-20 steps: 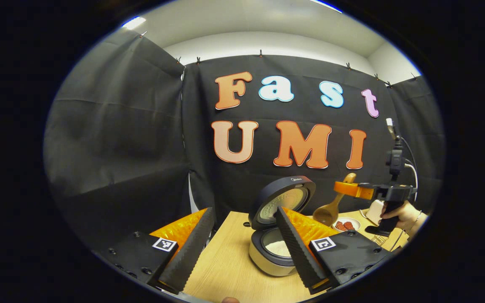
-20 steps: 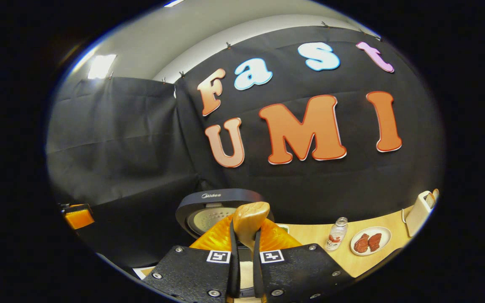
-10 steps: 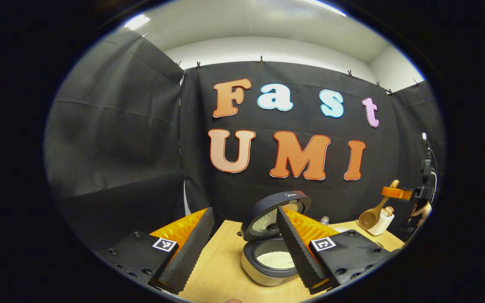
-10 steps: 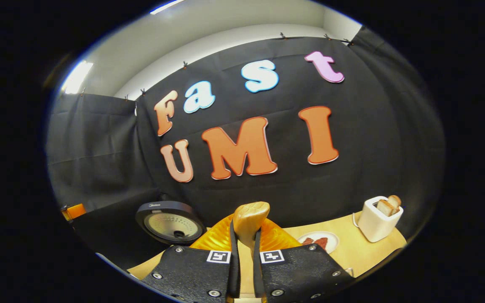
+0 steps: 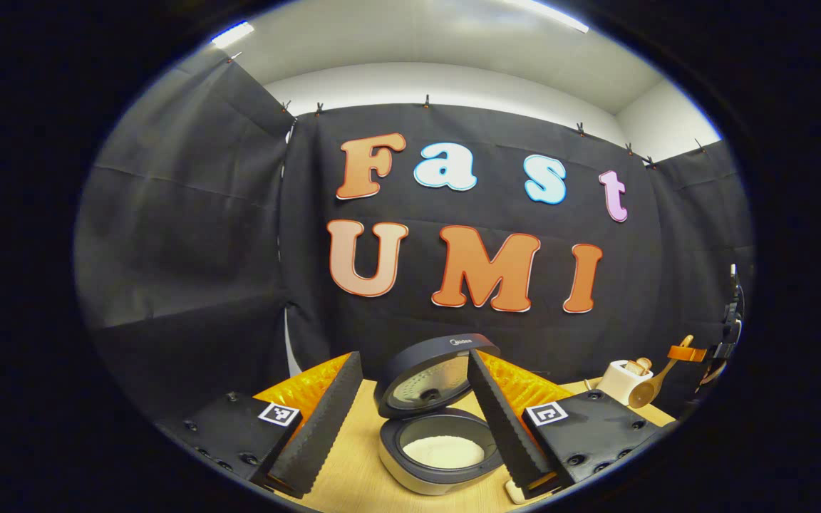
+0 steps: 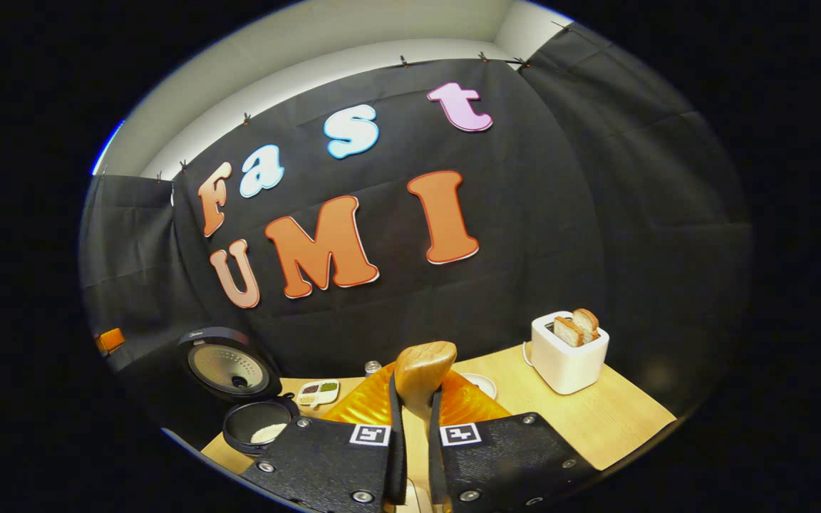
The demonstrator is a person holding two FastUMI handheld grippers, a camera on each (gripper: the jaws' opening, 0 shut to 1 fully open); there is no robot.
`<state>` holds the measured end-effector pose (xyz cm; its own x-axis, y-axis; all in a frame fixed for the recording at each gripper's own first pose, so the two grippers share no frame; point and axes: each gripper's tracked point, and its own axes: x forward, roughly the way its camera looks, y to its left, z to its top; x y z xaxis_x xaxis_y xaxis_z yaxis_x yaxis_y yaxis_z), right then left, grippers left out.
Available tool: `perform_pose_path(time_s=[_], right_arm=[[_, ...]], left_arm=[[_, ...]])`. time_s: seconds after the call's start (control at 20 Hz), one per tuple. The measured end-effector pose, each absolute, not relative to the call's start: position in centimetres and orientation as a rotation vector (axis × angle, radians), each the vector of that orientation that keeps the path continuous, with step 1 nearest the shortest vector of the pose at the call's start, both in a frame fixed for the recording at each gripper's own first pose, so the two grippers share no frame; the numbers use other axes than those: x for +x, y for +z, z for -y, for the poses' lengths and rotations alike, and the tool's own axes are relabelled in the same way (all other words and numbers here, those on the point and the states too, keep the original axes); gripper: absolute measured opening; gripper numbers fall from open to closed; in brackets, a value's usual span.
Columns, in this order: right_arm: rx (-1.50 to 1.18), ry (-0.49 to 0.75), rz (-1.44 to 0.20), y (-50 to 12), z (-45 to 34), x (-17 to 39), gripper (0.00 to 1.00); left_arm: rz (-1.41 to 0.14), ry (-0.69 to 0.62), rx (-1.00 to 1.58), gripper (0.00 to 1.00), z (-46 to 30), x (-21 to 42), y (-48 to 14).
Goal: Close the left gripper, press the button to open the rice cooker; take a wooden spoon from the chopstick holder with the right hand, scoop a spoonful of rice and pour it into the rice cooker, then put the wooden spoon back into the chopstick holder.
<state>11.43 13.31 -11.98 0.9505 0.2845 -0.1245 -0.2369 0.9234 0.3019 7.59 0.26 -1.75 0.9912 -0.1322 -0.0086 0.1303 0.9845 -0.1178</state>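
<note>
Right gripper (image 6: pixel 410 442) is clenching the wooden spoon (image 6: pixel 421 377); left gripper (image 5: pixel 410 420) is standing released.

In the right gripper view, both fingers are pressing on the spoon handle, whose end is sticking up just above them; the rice cooker (image 6: pixel 257 426) is lying open to their left with white rice inside, and the toaster (image 6: pixel 569 350) is standing ahead to the right on the table (image 6: pixel 617 417). In the left gripper view, the fingers are spreading wide apart, the open rice cooker (image 5: pixel 439 456) is sitting between them, and the right gripper (image 5: pixel 688 353) is holding the spoon (image 5: pixel 649 388) far to the right, beside the toaster (image 5: pixel 621 379).
</note>
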Motion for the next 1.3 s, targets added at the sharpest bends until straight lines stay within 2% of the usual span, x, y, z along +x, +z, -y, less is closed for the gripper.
perform_pose_path(time_s=[0.25, 0.6, 0.95, 1.05, 1.15, 1.2, 1.25, 1.3], right_arm=[[0.322, 0.208, -0.263, -18.6, -10.2, 12.5, 0.11], [0.345, 0.188, -0.407, -27.6, -9.7, 13.6, 0.12], [0.48, 0.174, -0.459, -30.9, -9.3, 14.1, 0.12], [0.506, 0.157, -0.471, -30.9, -8.7, 14.4, 0.17], [0.475, 0.09, -0.483, -32.0, -6.8, 14.6, 0.22], [0.451, 0.063, -0.492, -32.3, -6.0, 14.6, 0.27], [0.441, 0.055, -0.501, -32.4, -5.5, 14.4, 0.34], [0.433, 0.044, -0.502, -31.9, -4.8, 14.0, 0.56]], left_arm=[[-0.062, -0.136, -0.073, 1.0, 1.0, 8.6, -3.5], [-0.071, -0.11, -0.045, 1.0, 2.2, 9.6, -5.5], [-0.097, -0.117, -0.039, 0.99, 2.6, 9.7, -6.3], [-0.087, -0.116, -0.035, 1.0, 2.5, 9.6, -5.6], [-0.08, -0.117, -0.033, 1.0, 2.5, 9.4, -5.0], [-0.08, -0.122, -0.037, 1.0, 2.7, 9.4, -4.7], [-0.078, -0.126, -0.04, 1.0, 2.9, 9.4, -4.3], [-0.074, -0.131, -0.041, 1.0, 3.1, 9.4, -3.8]])
